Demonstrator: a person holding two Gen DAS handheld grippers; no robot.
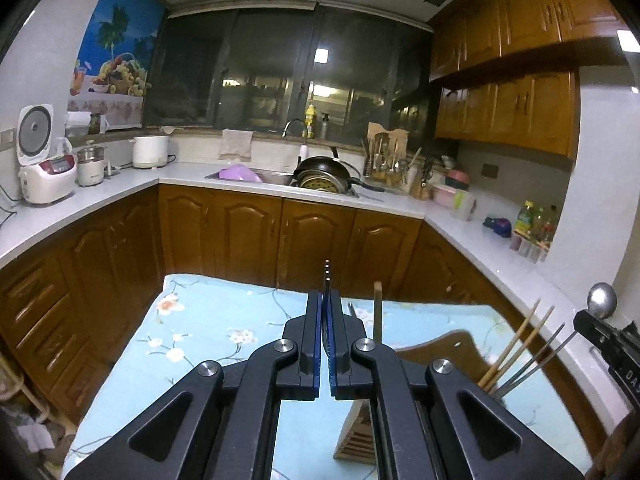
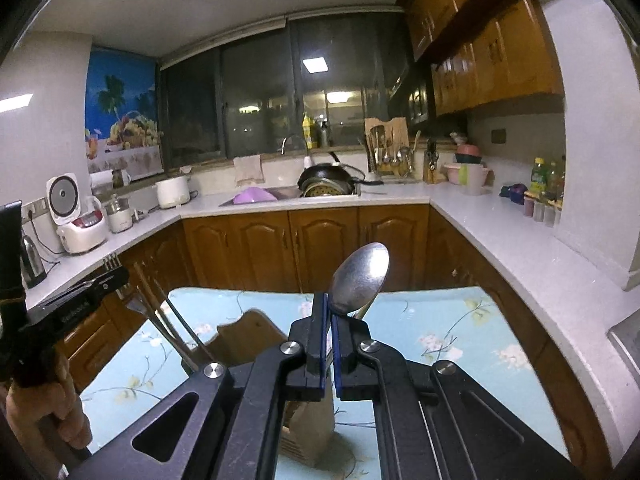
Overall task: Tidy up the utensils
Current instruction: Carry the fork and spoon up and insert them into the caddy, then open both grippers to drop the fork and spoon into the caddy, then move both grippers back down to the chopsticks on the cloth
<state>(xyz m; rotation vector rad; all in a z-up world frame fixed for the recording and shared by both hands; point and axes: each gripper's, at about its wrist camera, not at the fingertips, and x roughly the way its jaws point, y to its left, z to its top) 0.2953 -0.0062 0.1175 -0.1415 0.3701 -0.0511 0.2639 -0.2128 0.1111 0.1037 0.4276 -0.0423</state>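
Left gripper: black two-finger left gripper with blue pads, nearest the left wrist camera, jaws pressed together on a thin dark-handled fork, seen edge-on, whose tines stick up past the fingertips.
Right gripper: black two-finger right gripper with blue pads, jaws clamped on the neck of a round-bowled steel spoon; the bowl stands above the fingertips, tilted to the right.
Spoon from the left view: its rounded back shows at the far right edge, above the other gripper's black body.
Fork from the right view: tines peek above the left gripper at the left edge, held by a person's hand.
Holder: slatted light wooden utensil holder standing on the table just below both grippers (largely hidden behind them).
Holder contents: pale bamboo chopsticks and slim metal chopsticks leaning out to the right in the left view.
Table: light-blue floral tablecloth covering it, with a dark wooden board lying beyond the holder.
Background: brown wooden cabinets and a white countertop.
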